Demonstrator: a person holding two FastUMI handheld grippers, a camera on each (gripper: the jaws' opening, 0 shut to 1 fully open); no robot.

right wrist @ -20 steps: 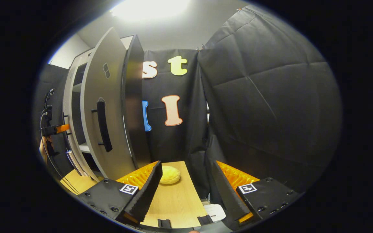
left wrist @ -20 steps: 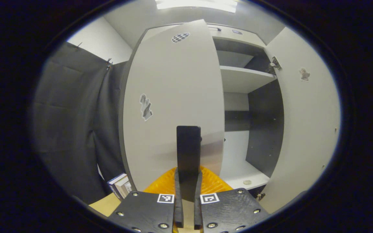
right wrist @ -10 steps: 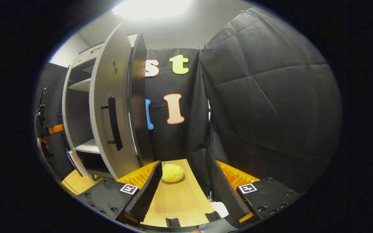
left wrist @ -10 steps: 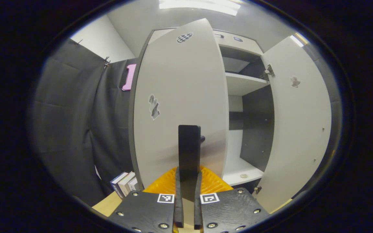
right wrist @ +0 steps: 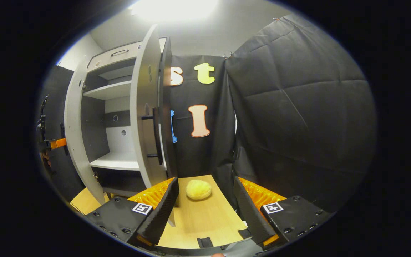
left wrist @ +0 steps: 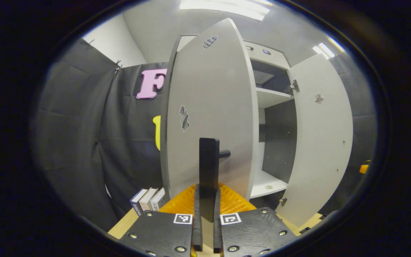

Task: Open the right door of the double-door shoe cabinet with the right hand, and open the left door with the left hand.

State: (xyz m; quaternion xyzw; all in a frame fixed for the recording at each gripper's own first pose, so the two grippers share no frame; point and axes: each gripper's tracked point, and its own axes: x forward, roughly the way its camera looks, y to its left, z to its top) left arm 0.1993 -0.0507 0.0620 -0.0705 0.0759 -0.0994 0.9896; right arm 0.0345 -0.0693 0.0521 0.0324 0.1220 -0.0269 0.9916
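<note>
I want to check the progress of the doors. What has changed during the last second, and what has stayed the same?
The left gripper, still shut on the left door's handle, has swung the left door further open. The right gripper stays open, holding nothing. The right door stays open, and the yellow ball stays on the table.

Both views face the open shoe cabinet [left wrist: 273,107] from opposite sides.

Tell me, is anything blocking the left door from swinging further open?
Nothing visible does. The left gripper is shut on the handle of the left door; the books stand low beside its hinge side, by the cloth wall.
</note>
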